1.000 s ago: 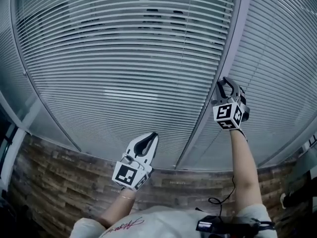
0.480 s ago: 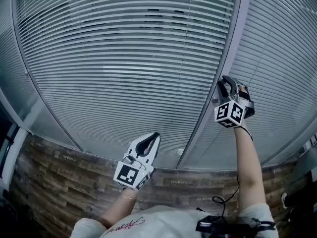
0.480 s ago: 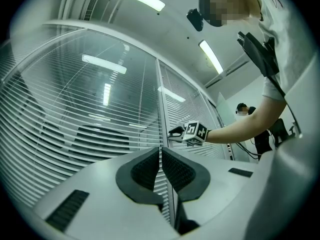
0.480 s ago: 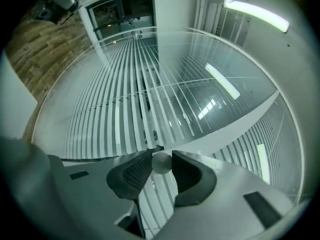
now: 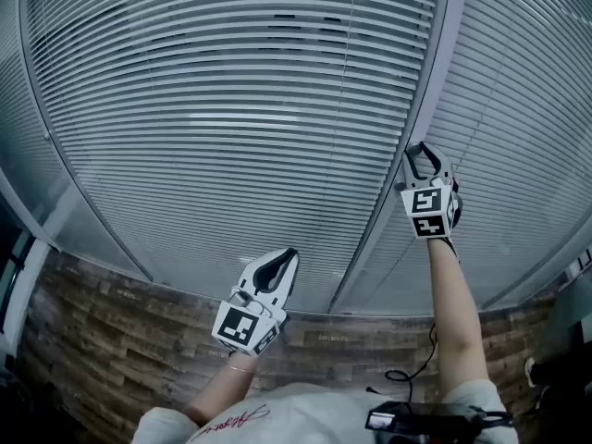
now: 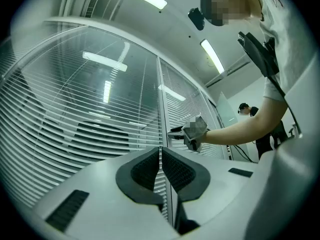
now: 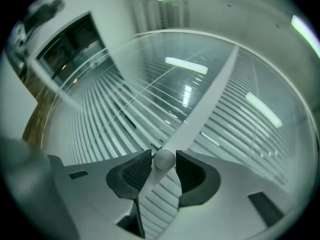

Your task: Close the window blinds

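Pinching round knob (image 7: 164, 160), R tool (image 5: 422, 150) rolled vs earlier, L tool (image 5: 287, 255) pressed together, unmoved

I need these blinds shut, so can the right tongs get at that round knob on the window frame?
Likely yes: the right tongs grip the round knob, with nothing in between.

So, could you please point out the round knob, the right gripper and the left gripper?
round knob (image 7: 165, 160), right gripper view, the middle of its rounded face.
right gripper (image 5: 422, 152), head view, midway between its fingertips.
left gripper (image 6: 161, 151), left gripper view, where its closed fingertips meet.
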The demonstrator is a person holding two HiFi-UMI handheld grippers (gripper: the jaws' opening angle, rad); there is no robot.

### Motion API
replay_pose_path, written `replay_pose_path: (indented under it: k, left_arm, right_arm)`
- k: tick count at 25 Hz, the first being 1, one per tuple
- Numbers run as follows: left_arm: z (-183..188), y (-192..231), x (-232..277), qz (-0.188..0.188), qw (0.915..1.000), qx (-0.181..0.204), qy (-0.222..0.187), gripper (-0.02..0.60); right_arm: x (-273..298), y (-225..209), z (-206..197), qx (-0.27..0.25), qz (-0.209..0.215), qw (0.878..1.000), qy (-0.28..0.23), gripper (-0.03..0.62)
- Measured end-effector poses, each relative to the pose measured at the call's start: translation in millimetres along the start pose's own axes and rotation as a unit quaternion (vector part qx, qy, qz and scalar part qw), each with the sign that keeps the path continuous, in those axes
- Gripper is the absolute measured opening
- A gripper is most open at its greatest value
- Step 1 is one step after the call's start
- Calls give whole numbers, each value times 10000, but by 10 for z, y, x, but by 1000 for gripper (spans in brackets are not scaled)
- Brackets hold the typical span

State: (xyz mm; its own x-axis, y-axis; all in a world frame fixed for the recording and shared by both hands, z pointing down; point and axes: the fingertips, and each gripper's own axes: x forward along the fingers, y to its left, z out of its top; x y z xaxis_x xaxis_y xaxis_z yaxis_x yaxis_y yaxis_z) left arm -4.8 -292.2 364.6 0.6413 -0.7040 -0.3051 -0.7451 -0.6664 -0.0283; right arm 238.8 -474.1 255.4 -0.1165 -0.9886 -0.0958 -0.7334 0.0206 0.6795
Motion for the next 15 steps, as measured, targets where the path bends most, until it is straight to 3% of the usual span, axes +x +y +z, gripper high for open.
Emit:
replay_pose_path:
  k: [3, 5, 9, 15]
  left_arm:
    - [-8, 8, 10, 11, 10000, -3, 7, 29]
    - [-14, 20, 20, 24, 10000, 1, 15, 28]
    - [-40, 50, 30, 47, 10000, 6, 47, 29]
    - [-6, 59, 36, -5, 10000, 27, 13, 29]
  right_arm:
    - [34, -91, -72, 1770, -67, 9841, -149, 152]
    - [54, -99, -87, 2247, -78, 9741, -233, 152]
    - [34, -125, -59, 2038, -436, 9776, -286, 146]
    - [36, -125, -64, 2258, -662, 9709, -440, 133]
